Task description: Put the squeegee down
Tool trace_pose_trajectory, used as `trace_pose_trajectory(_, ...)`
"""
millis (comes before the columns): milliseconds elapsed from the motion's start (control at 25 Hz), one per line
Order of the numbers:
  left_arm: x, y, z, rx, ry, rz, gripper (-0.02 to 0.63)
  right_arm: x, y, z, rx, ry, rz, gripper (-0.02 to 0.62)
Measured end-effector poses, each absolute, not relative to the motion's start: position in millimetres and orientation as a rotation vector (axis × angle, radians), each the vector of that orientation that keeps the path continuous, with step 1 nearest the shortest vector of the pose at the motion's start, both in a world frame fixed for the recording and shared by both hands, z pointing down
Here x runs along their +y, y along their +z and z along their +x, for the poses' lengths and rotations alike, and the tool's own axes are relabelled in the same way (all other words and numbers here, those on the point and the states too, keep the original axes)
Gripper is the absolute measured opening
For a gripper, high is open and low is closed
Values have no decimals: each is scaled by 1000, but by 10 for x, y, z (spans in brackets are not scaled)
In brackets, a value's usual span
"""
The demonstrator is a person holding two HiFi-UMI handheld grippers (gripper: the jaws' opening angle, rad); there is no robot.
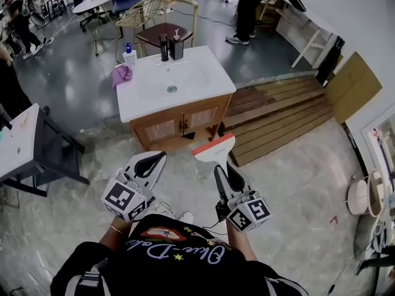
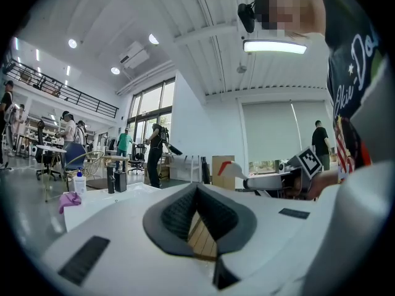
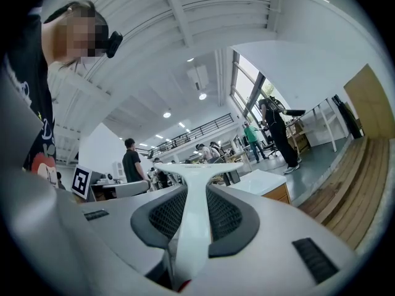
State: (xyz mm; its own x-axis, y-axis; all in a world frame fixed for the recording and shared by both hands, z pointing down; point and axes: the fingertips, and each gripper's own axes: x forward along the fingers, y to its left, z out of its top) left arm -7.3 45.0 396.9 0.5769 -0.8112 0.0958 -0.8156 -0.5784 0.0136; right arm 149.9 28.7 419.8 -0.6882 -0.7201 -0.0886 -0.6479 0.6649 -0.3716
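Left gripper [image 1: 153,159]: tips closed together, nothing between, short of washstand [image 1: 203,94] front edge | right gripper [image 1: 224,170]: clenched on squeegee [image 1: 214,148] by its white handle, red-edged blade off the floor, just before washstand's front right corner | wooden decking [image 1: 278,113] at right

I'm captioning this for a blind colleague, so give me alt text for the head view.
Seen from above, a person's right tongs grip a white squeegee with a red-edged blade, in front of a white washbasin on a wooden cabinet. The left tongs beside them hold nothing.
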Motion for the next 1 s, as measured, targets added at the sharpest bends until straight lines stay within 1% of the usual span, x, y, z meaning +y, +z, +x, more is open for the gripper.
trace_pose_trajectory(640,384,4026,12,-1360,145,2777,-2,285,4241,1563,2629,-438,-1158,108)
trace_pose_trajectory(1000,314,4065,7,-1331,145,2773,-2,235,4202,1474,2636,-432,-1147,109)
